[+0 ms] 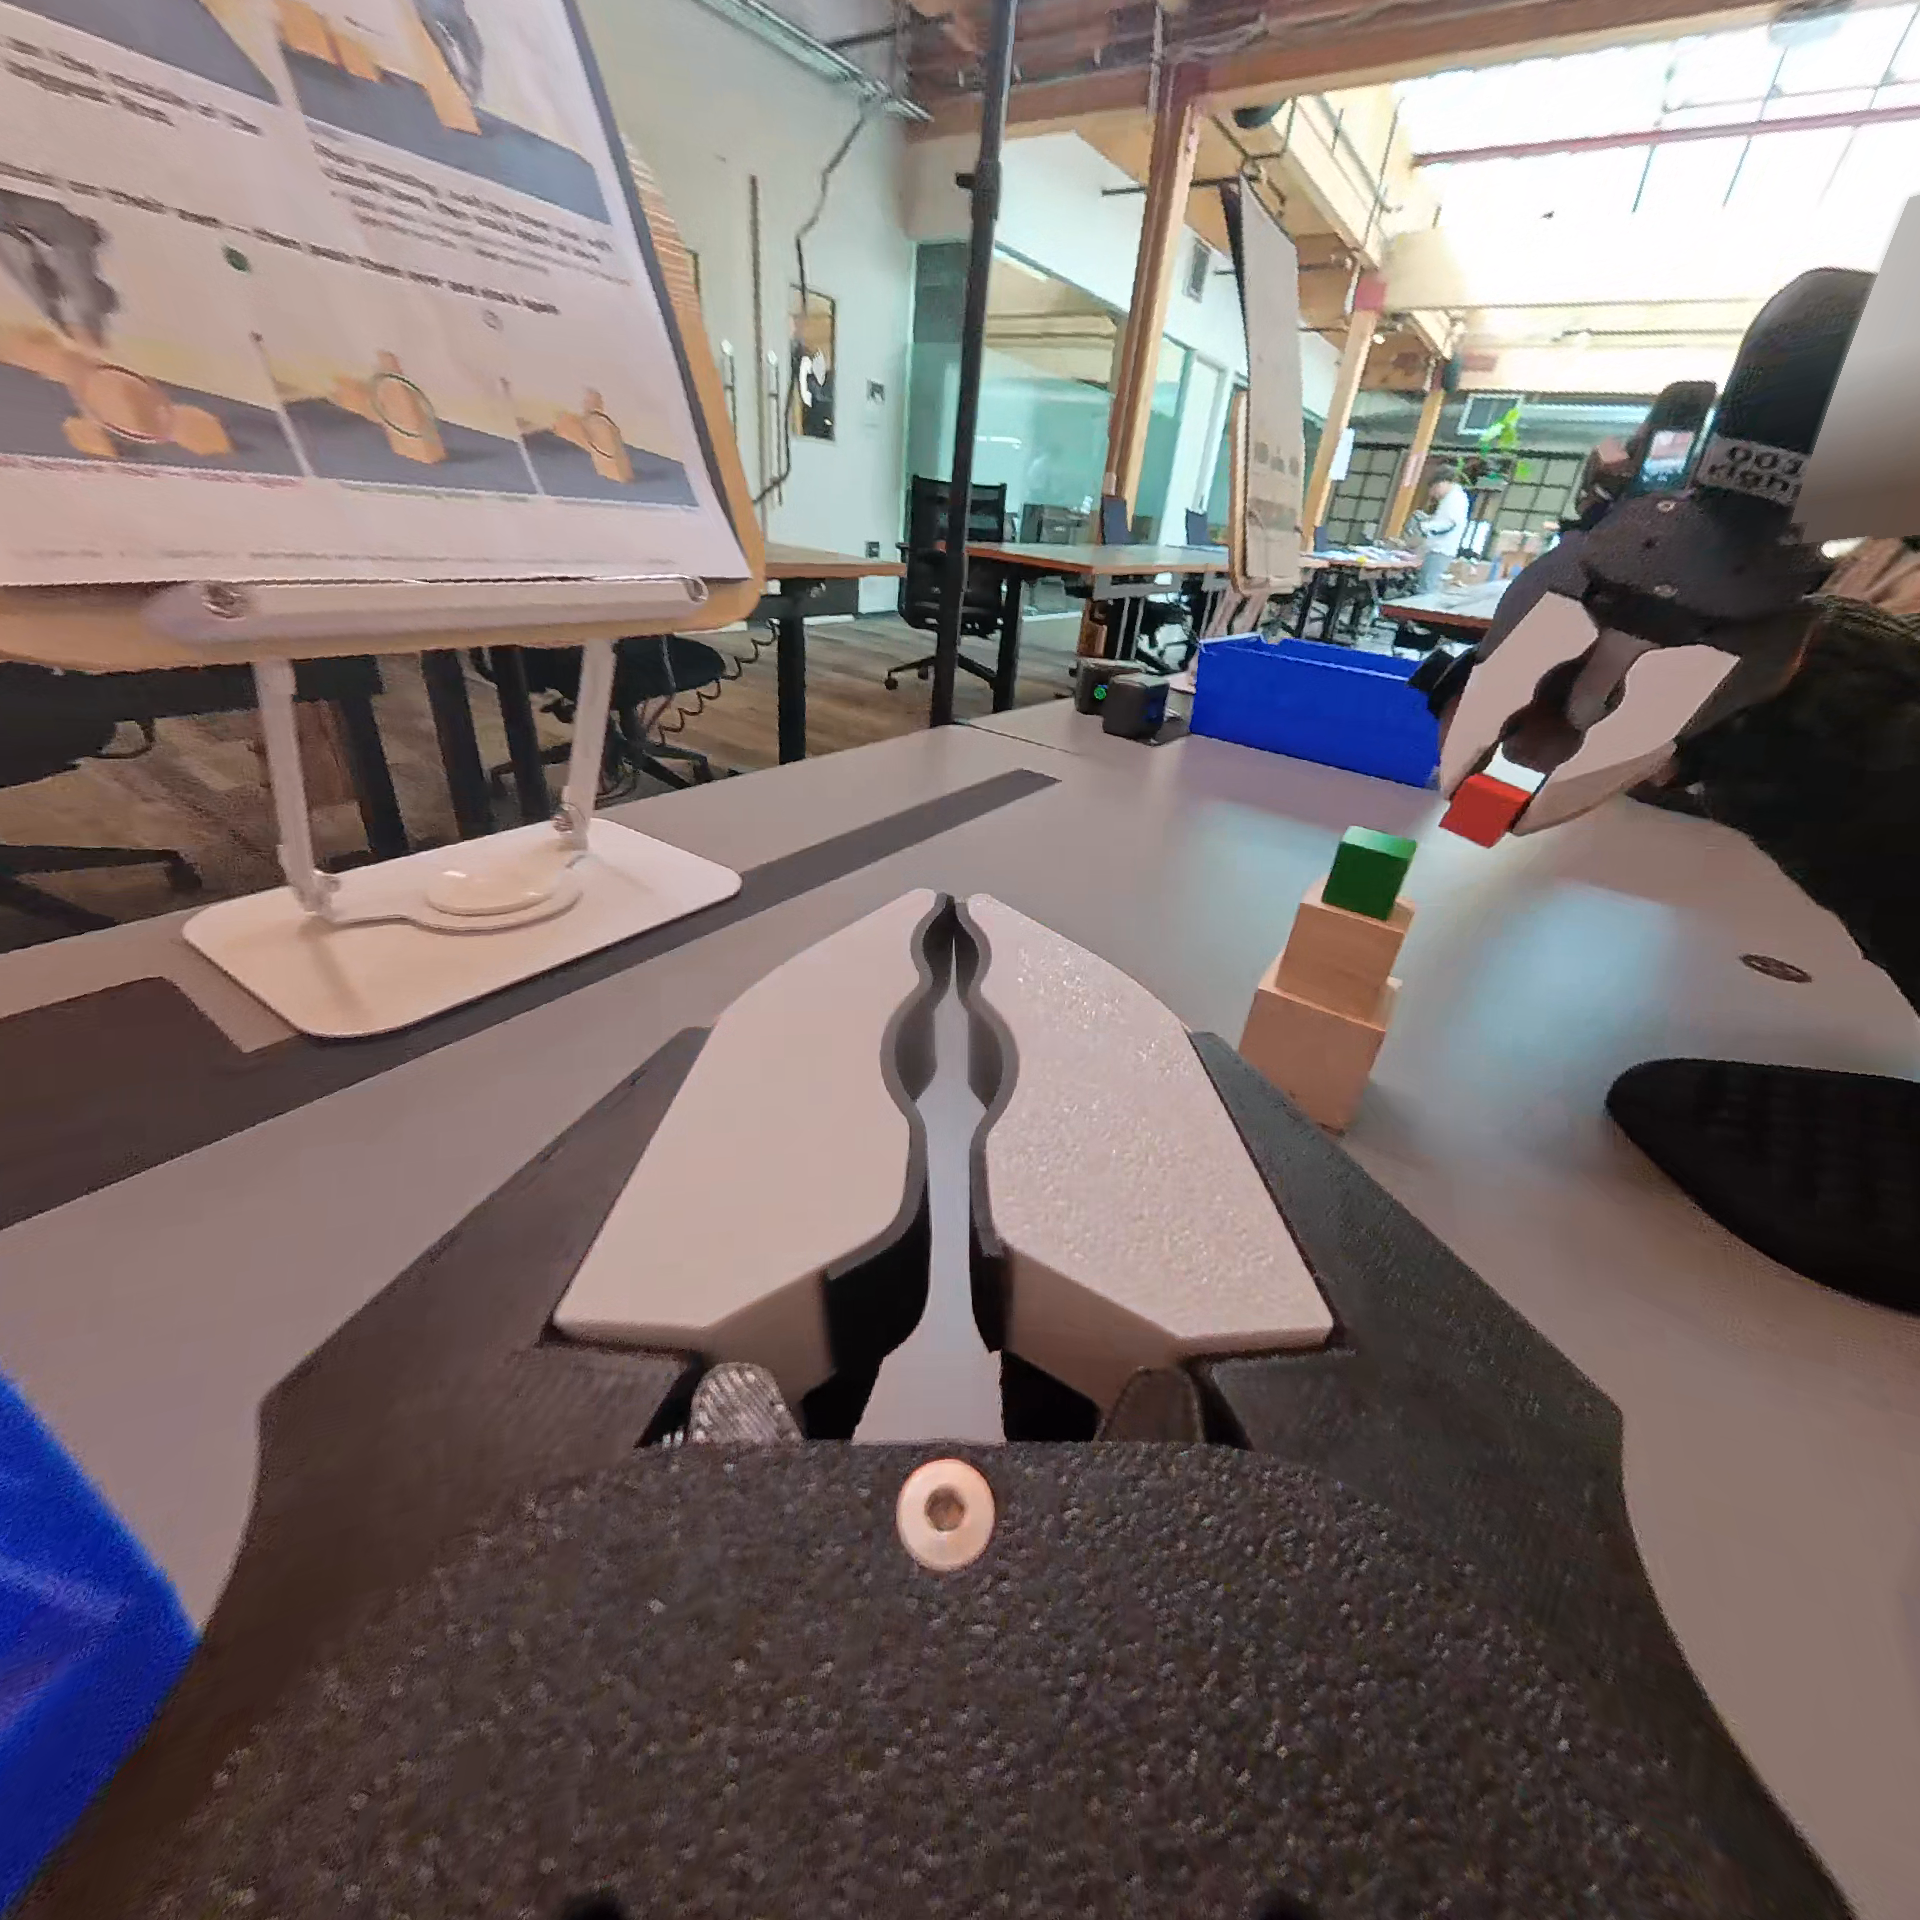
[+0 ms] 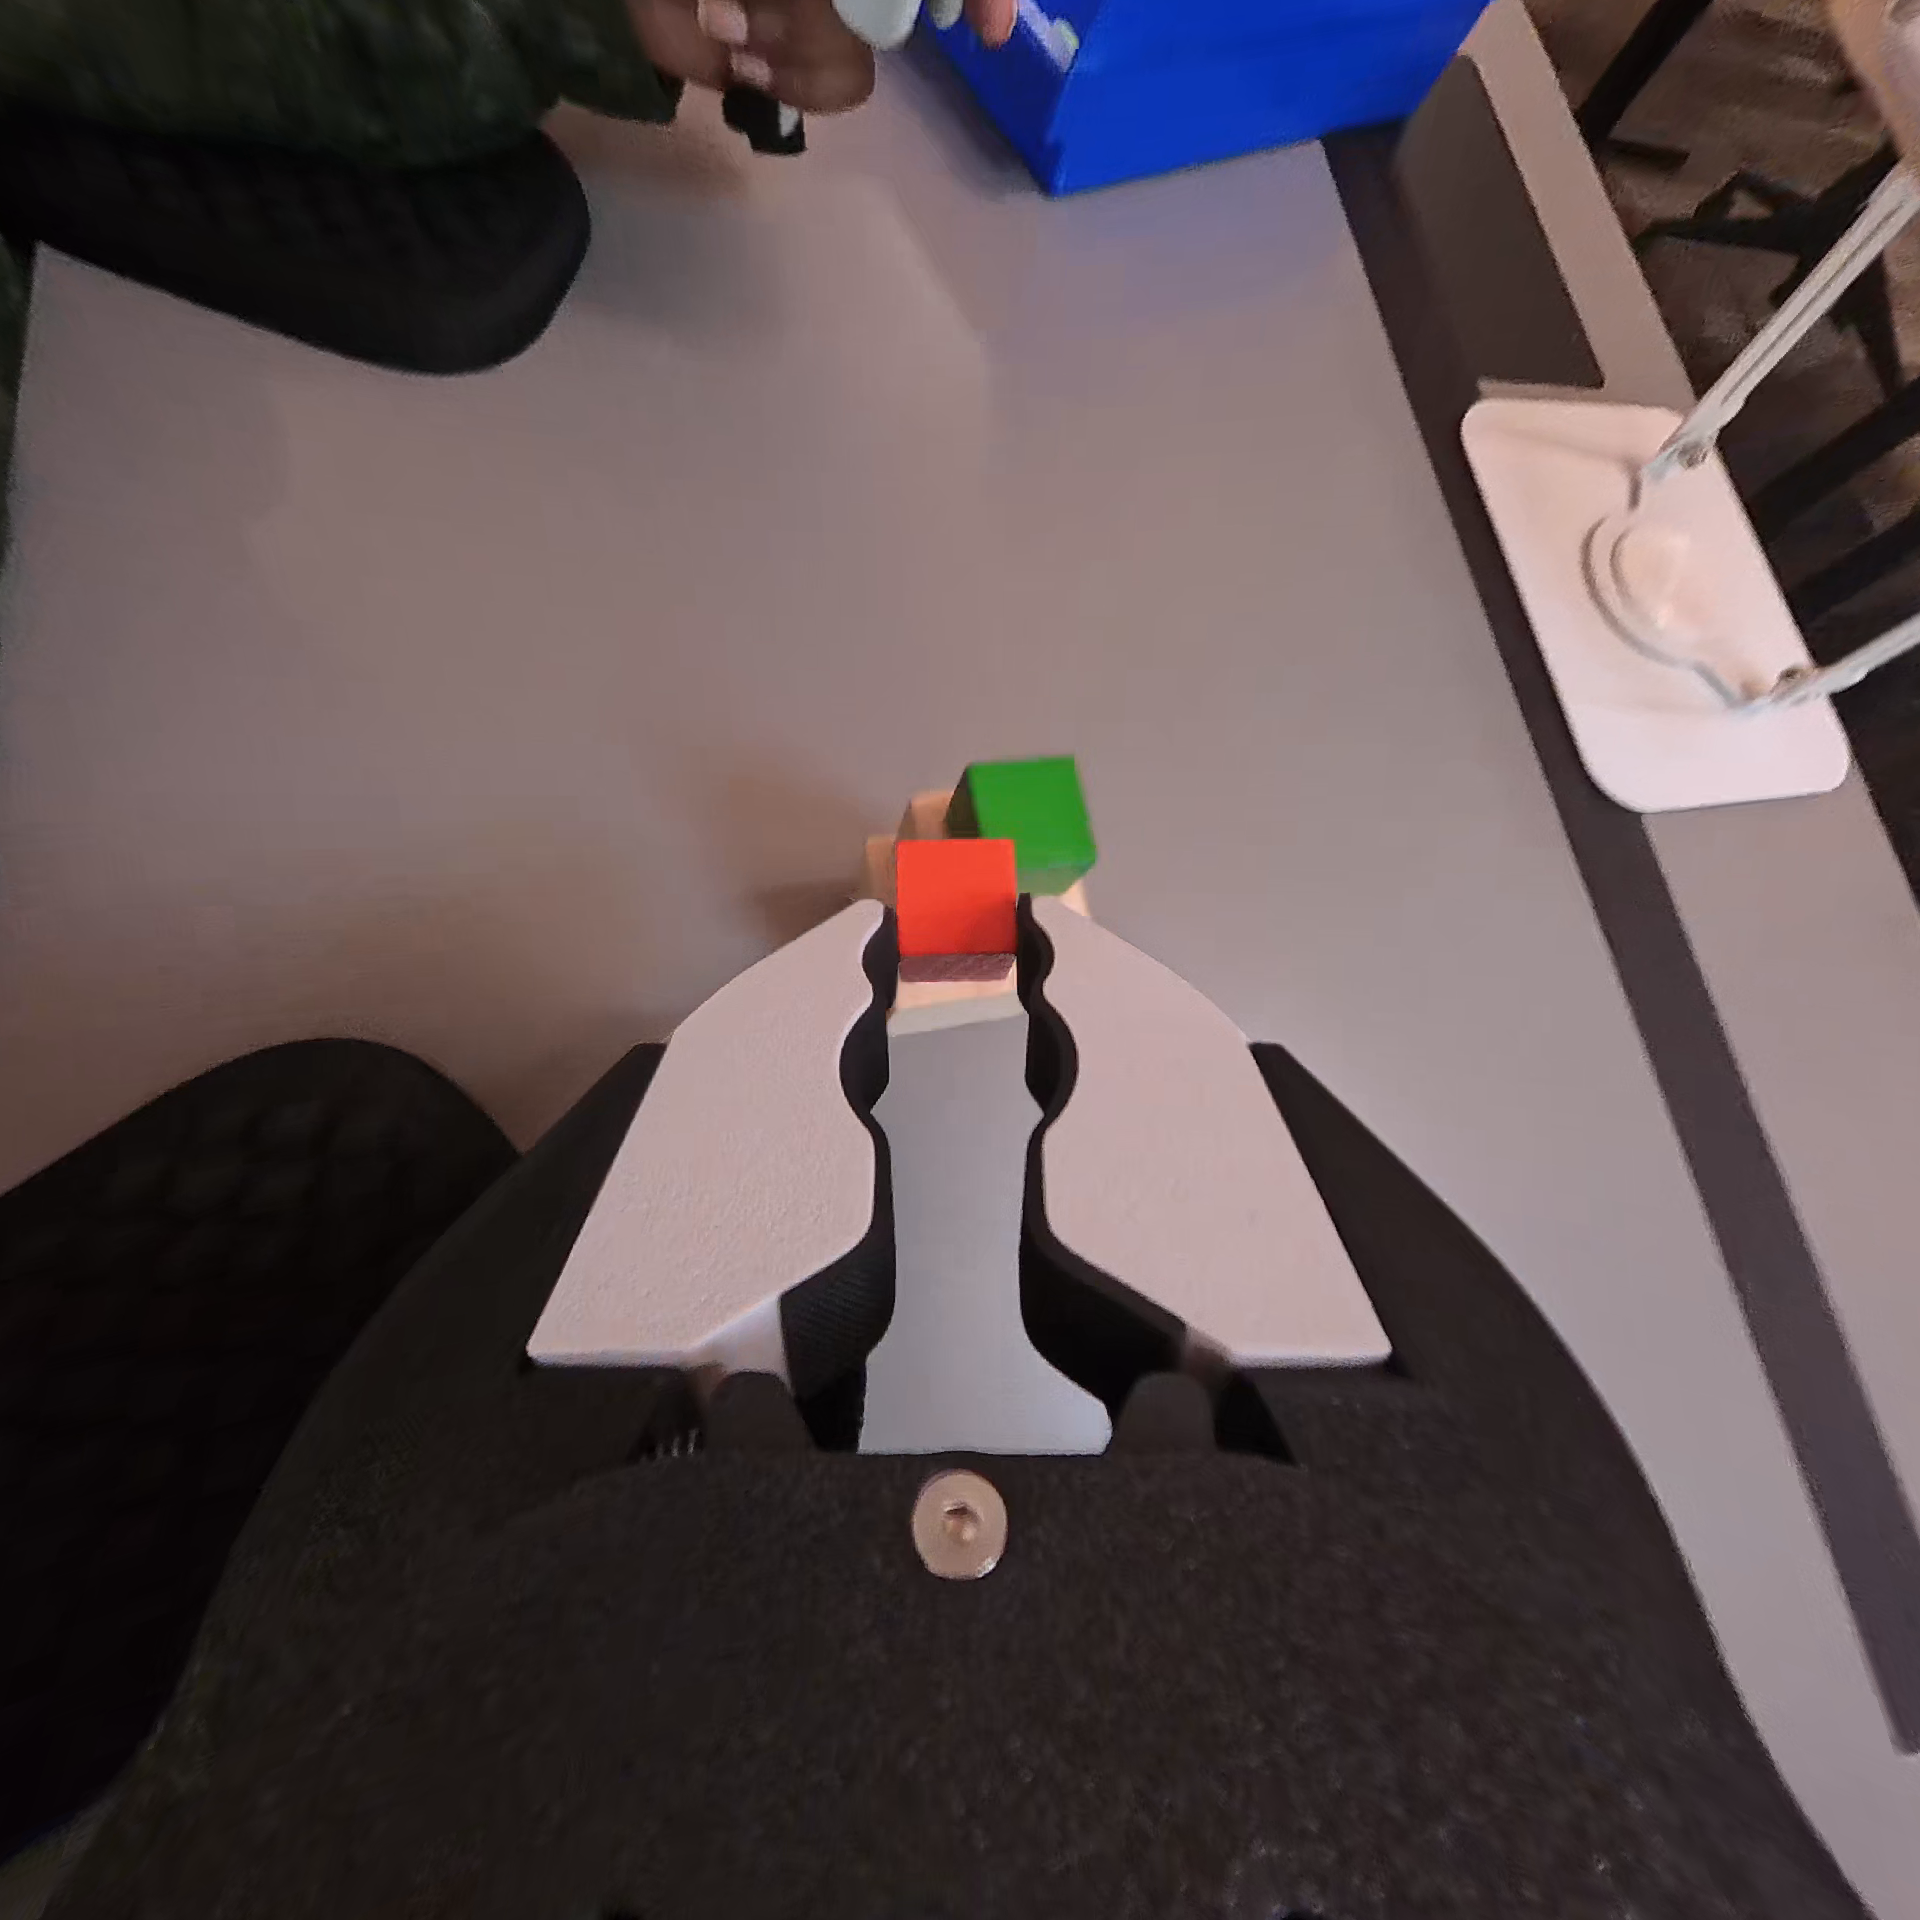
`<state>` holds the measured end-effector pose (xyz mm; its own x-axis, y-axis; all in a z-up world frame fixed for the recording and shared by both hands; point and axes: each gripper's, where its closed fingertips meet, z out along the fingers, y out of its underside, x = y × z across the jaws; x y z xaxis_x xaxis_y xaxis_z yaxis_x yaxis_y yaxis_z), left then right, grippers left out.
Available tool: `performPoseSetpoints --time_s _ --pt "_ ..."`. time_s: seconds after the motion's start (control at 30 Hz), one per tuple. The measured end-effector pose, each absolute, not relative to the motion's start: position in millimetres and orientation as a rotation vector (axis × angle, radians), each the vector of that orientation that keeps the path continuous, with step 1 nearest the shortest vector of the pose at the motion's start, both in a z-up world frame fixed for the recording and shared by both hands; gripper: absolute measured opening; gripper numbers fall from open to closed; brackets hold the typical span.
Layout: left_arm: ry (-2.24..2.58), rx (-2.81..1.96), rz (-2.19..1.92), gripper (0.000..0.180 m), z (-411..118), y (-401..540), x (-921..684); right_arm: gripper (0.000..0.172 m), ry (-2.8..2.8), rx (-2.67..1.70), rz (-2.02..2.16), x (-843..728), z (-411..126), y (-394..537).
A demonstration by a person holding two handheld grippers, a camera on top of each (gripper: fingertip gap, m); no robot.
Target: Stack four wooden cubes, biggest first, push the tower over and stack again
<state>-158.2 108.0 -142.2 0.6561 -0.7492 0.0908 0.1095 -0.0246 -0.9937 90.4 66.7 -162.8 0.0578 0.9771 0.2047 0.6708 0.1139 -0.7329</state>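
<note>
A tower of three cubes stands on the grey table (image 1: 1195, 831): a big plain wooden cube (image 1: 1314, 1049) at the bottom, a smaller plain one (image 1: 1345, 951) on it, and a green cube (image 1: 1369, 871) on top. The green cube (image 2: 1029, 826) also shows in the right wrist view. My right gripper (image 2: 956, 914) is shut on a small red cube (image 2: 956, 897) and holds it in the air just above and beside the green cube; the left wrist view shows this too (image 1: 1488, 808). My left gripper (image 1: 954, 914) is shut with nothing between its pads, low over the table left of the tower.
A white stand (image 1: 468, 925) holding a printed instruction sheet (image 1: 312, 291) sits at the left. A blue bin (image 1: 1314, 707) stands at the back. A black pad (image 1: 1787, 1174) lies right of the tower. A dark strip (image 1: 831, 842) crosses the table. A person's sleeve (image 2: 260, 73) is nearby. Some 25 cm of space lies between my two pairs of fingers.
</note>
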Motion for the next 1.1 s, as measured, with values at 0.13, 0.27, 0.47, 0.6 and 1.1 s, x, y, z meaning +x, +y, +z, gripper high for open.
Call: performPoseSetpoints --time_s 0.13,0.27,0.47,0.6,1.1 --pt "0.557 -1.435 -0.748 0.000 -147.2 108.7 -167.7 0.022 -1.726 -1.616 0.535 75.9 -152.6 82.5" --pt "0.560 -1.435 -0.755 0.000 -149.2 109.1 -168.8 0.022 -1.770 -1.646 0.585 65.6 -159.7 88.0" --pt "0.616 -1.458 -0.710 0.000 -157.5 108.6 -161.6 0.022 -1.804 -1.663 0.620 58.9 -169.5 88.2" --pt "0.615 -1.464 -0.713 0.000 -159.1 109.6 -162.2 0.022 -1.808 -1.668 0.643 60.0 -169.7 88.1" --pt "0.622 -1.483 -0.720 0.000 -163.6 110.2 -161.7 0.022 -1.841 -1.638 0.692 61.5 -171.3 86.1"
